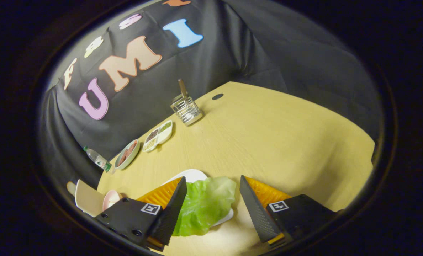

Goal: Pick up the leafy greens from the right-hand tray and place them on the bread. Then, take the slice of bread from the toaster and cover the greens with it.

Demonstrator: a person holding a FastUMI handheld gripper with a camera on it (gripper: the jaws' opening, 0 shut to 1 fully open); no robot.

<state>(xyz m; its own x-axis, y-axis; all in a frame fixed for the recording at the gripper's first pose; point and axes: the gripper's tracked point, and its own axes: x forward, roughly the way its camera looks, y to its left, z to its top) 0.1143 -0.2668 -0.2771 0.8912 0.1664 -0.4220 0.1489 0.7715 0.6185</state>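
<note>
While the gripper (213,202) hangs with fingers spread, the greens (204,204) lie between them on a white tray (191,175), nearer the left finger. Risk: closing off-centre could pinch only an edge and tear the leaf.

Claw (213,185): square-coded tags, screw holes, ridged fingers (254,209).

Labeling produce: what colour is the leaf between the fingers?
Light green, paler toward its far edge; the leaf shows best in the gripper view.
</note>
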